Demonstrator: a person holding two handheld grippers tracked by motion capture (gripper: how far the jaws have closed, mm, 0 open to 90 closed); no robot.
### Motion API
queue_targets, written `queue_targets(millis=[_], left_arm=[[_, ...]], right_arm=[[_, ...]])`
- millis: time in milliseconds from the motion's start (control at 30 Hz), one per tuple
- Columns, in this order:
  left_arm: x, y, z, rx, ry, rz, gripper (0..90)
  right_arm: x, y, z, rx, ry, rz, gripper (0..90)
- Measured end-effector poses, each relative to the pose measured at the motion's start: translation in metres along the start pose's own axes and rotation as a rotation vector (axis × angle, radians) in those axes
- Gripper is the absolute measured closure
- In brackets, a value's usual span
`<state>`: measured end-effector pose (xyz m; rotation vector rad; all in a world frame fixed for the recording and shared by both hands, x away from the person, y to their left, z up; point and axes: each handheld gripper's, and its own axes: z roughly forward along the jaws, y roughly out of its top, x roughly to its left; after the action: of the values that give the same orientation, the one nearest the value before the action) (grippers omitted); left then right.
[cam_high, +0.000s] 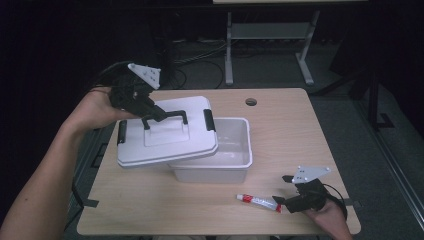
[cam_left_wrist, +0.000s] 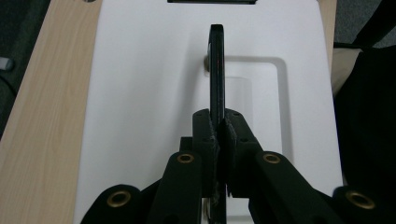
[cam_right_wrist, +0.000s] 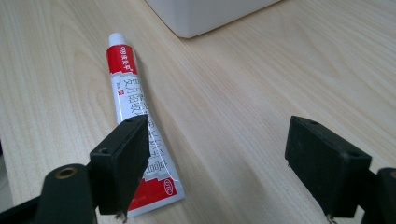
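A white lid (cam_high: 165, 135) with a black handle (cam_high: 165, 116) hangs tilted over the left part of a white open box (cam_high: 235, 155). My left gripper (cam_high: 150, 111) is shut on that handle (cam_left_wrist: 216, 70), and the lid's white top (cam_left_wrist: 140, 116) spreads out below the jaws. A red-and-white tube (cam_high: 258, 201) lies on the table near the front edge. My right gripper (cam_high: 286, 191) stands open just right of the tube. In the right gripper view the tube (cam_right_wrist: 135, 121) lies by the left pad (cam_right_wrist: 122, 158), outside the gap of my right gripper (cam_right_wrist: 224, 161).
The wooden table (cam_high: 300, 135) has a round cable hole (cam_high: 251, 102) at the back. Black latches (cam_high: 209, 120) sit on the lid's ends. Beyond the table stands a metal frame (cam_high: 270, 35) on a dark floor. The box corner (cam_right_wrist: 205, 18) is ahead of the right gripper.
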<state>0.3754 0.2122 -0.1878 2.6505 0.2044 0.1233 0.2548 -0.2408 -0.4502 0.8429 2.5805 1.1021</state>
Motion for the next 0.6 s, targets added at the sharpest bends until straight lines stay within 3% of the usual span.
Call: queue_targets(millis=[600], left_arm=[[-0.012,-0.061,-0.022,-0.029,0.049,-0.092,84.3]], right_arm=[[0.001,0.002,0.000,0.002,-0.009,0.001,21.5]])
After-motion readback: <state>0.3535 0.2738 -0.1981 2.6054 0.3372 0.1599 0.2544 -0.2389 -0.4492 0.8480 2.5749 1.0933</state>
